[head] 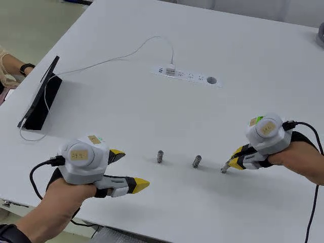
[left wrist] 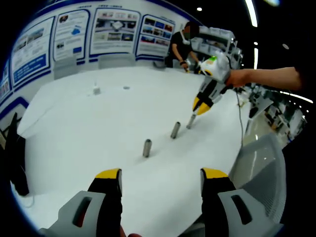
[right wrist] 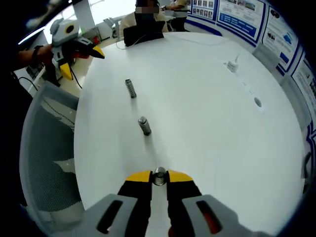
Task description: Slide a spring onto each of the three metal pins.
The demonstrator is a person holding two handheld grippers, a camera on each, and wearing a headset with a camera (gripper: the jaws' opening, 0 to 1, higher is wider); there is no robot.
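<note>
**Workbench with three pins and two hand-held grippers**

1. White table [head: 152, 116]. It carries every item below.
2. Black tablet [head: 40, 98]. Propped at the far left edge. A white cable [head: 109, 61] runs from it across the table to the back.
3. Left gripper [head: 129, 169]. Held in a hand at the near left, above the table. Its yellow-tipped jaws stand wide apart with nothing between them. It is well apart from the pins.
4. First pin [head: 160, 156]. Upright on the table, right of the left gripper and free of both tools. A spring [right wrist: 131, 89] is ribbed around it.
5. Second pin [head: 196, 161]. Just right of the first and leaning slightly. Coils show below its cap in the right gripper view.
6. Power strip [head: 186, 76]. White, lying well behind the pins, with the cable plugged in at its left end.
7. Third pin [head: 224, 168]. The rightmost of the row, near the second. Whether it carries a spring cannot be told.
8. Right gripper [head: 229, 165]. Held at the right, angled down to the table. Its jaws are closed around the top of the third pin, and the metal head shows between the yellow tips in the right gripper view.
</note>
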